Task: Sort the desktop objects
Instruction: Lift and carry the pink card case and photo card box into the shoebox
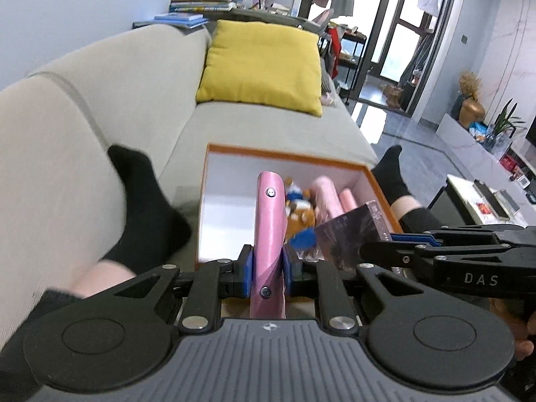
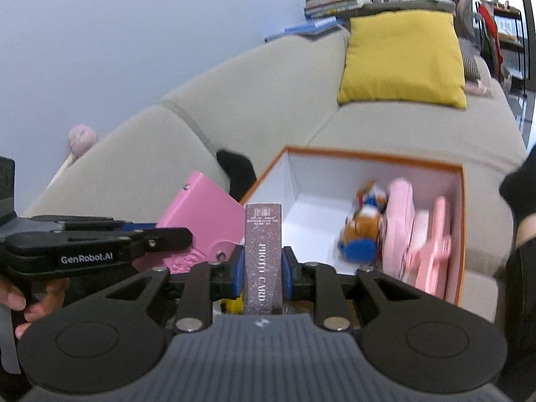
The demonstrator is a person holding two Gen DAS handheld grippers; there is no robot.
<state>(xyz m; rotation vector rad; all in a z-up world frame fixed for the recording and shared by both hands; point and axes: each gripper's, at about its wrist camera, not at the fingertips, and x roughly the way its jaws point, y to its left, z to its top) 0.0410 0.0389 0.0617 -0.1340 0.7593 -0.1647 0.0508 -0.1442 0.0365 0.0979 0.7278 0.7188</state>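
Observation:
My left gripper (image 1: pixel 267 268) is shut on a pink snap-button case (image 1: pixel 269 231), held edge-on above the near rim of an orange box (image 1: pixel 284 154) with a white inside, which rests on the sofa. The case also shows in the right wrist view (image 2: pixel 197 221). My right gripper (image 2: pixel 263 268) is shut on a glittery mauve "PHOTO CARD" box (image 2: pixel 263 254), held just short of the orange box's (image 2: pixel 375 159) near left corner. It shows in the left view (image 1: pixel 351 231) too. Inside the orange box lie a plush toy (image 2: pixel 363 227) and pink items (image 2: pixel 418 238).
A yellow cushion (image 1: pixel 264 67) leans on the beige sofa (image 1: pixel 100 107) behind the box. The person's black-socked feet (image 1: pixel 147 207) flank the box. Books (image 1: pixel 201 0) are stacked behind the sofa. A low table (image 1: pixel 485 197) stands at the right.

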